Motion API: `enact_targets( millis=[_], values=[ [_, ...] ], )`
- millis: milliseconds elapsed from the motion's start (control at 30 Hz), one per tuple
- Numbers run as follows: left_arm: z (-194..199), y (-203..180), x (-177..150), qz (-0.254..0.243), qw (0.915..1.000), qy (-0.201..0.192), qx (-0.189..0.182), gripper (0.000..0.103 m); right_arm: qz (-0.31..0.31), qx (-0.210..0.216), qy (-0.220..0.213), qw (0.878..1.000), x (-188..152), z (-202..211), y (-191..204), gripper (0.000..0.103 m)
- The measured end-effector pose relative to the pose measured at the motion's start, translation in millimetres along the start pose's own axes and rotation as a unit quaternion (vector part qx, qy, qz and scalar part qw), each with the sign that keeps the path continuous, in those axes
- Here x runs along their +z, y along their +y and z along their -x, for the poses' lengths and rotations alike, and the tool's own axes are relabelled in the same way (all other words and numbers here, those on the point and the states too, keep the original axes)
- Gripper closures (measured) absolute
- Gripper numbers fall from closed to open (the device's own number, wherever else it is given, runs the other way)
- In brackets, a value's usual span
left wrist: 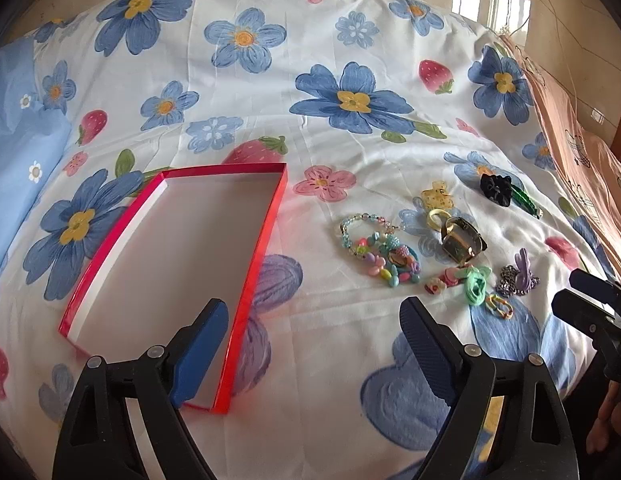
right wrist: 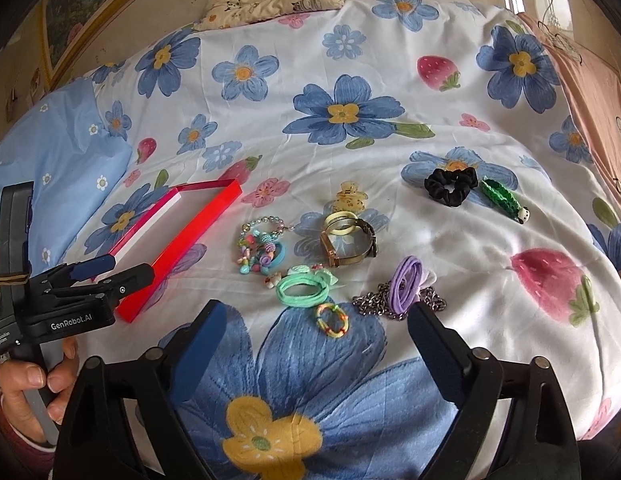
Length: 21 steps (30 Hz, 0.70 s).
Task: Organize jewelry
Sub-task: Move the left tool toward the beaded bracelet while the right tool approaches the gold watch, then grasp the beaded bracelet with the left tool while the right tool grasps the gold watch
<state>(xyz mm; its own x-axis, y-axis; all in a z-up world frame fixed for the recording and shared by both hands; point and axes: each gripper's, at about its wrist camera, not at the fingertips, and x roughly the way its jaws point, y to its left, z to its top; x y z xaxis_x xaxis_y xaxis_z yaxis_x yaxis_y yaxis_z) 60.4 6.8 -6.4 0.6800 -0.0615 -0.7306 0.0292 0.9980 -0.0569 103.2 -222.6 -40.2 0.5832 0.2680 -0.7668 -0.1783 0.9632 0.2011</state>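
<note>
Both grippers are being held wide open, nothing gripped. Right gripper [right wrist: 314, 344] is being aimed at the jewelry pile [right wrist: 310, 264] just ahead, likely for a pick; red tray [left wrist: 266, 236] is lying empty under left gripper [left wrist: 310, 344], ready for drop-off.

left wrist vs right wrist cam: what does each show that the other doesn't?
Left wrist only: the red tray's whole white floor, with nothing in it.
Right wrist only: the person's hand gripping the left gripper's handle; a framed picture on the wall.
Both: the jewelry pile, including watch, black scrunchie, purple hair tie, all on the floral sheet, outside the tray; both grippers open.
</note>
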Motion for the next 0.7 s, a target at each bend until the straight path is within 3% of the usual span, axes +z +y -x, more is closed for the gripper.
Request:
enact_targets(
  millis=[233,400,600,700],
  values=[
    [-29.8,-0.9,27.5,-0.006,0.9999,0.012,-0.007,0.024,-0.020,0.018,-0.004,1.000,19.2,-17.2,-12.5,0.028],
    [-61.6,-0.9,49.2,-0.011,0.9994,0.032,-0.008,0.035,-0.021,0.007,0.005,1.000,38.1,-34.2,-19.5,0.036],
    [-104.2,-6.4,73.1,-0.026,0.9980,0.057,-0.014,0.039,-0.025,-0.010,0.030,0.999,53.0,-65.0,-35.3,0.052],
    [-125.5,-10.8,82.2,-0.038,0.9967,0.071,-0.011,0.039,-0.036,-0.008,0.038,0.999,58.0,-80.0,-43.2,0.054]
  ],
)
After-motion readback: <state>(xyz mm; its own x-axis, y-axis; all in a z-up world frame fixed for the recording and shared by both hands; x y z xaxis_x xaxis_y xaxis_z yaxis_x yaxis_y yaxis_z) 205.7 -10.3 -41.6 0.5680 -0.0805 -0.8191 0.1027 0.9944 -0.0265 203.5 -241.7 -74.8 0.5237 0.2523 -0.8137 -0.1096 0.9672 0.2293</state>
